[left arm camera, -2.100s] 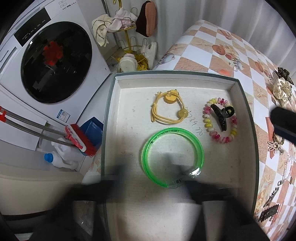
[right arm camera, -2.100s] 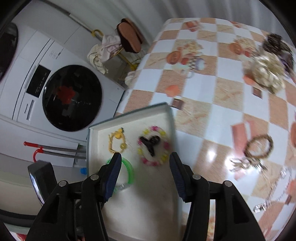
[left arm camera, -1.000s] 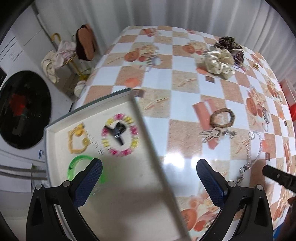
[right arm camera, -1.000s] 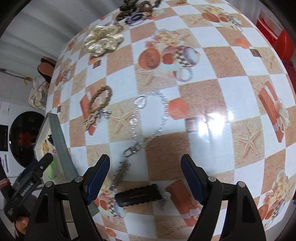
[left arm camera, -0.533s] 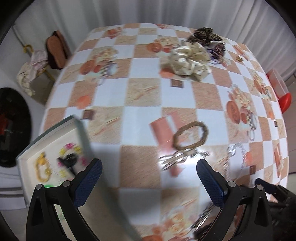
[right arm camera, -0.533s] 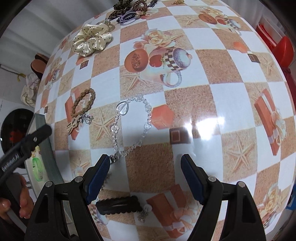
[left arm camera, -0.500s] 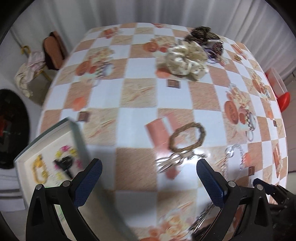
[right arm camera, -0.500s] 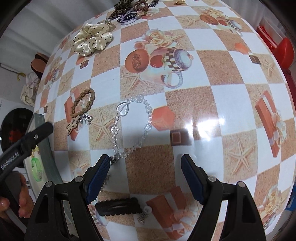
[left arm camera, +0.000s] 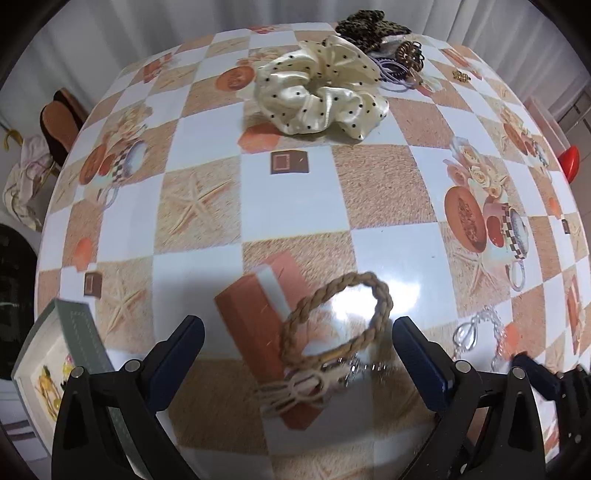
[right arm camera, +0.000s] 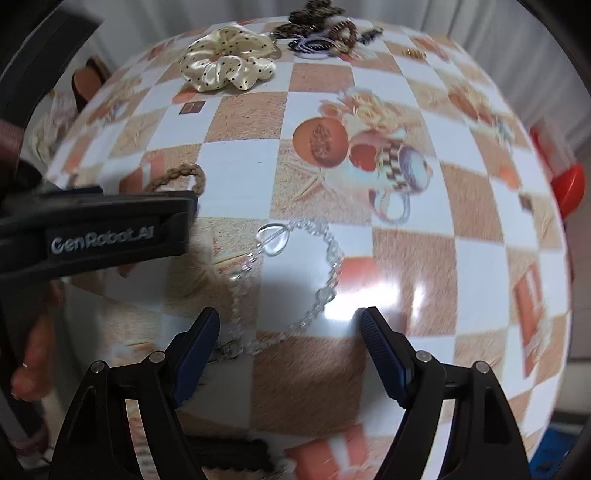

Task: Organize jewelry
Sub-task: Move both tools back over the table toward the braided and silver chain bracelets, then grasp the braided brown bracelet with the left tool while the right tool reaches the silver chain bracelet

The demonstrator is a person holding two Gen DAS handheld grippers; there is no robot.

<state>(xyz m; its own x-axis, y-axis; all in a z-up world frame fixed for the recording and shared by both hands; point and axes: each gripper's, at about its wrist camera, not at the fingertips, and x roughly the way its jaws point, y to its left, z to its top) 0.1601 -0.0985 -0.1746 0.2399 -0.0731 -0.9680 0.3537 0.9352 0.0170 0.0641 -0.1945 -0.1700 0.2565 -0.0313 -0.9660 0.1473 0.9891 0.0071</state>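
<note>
A braided tan rope bracelet with a knotted end and small metal charms lies on the checkered tablecloth, between the wide-open fingers of my left gripper. A clear crystal chain with a heart pendant lies ahead of my right gripper, which is open and empty just above the cloth. The left gripper's finger crosses the right wrist view over part of the rope bracelet. The grey jewelry tray with a yellow piece shows at the lower left.
A cream polka-dot scrunchie lies at the far side, with a leopard scrunchie and purple hair ties behind it. A black hair clip lies near the right gripper's base. The table edge drops off at left.
My left gripper has moved off the tray, across the table, and down over the rope bracelet. My right gripper has moved closer to the crystal chain. Both stayed open.
</note>
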